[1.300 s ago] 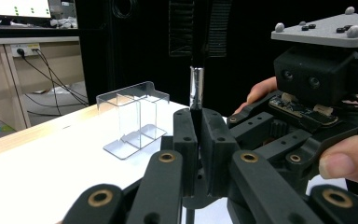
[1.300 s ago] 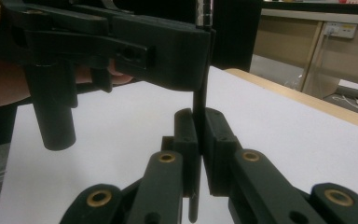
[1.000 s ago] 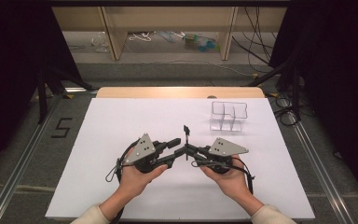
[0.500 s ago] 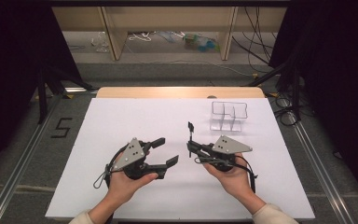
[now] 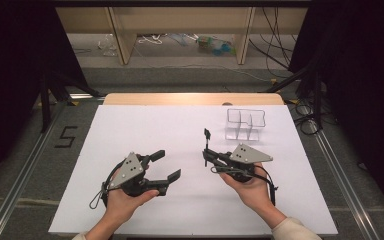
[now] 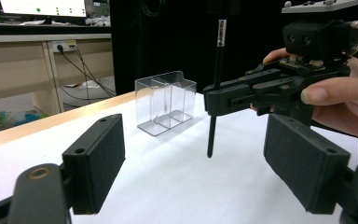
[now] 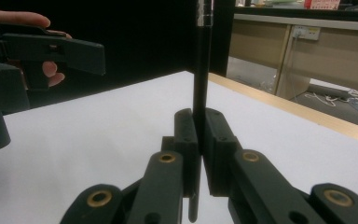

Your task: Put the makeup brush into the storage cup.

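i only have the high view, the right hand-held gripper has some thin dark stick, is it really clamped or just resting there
Observer: Clamped. In the right gripper view the right hand-held gripper has both jaws pressed flat against the black pen, which stands upright.
Operator: is its lower end touching the table
Observer: No. In the left gripper view the pen's tip hangs above the white table with a gap under it.
Operator: and the left one, anything in it
Observer: Nothing. The left hand-held gripper is wide open, with bare table between its pads.
Operator: whats that clear thing behind
Observer: A clear plastic organizer with upright dividers, empty as far as I can tell.
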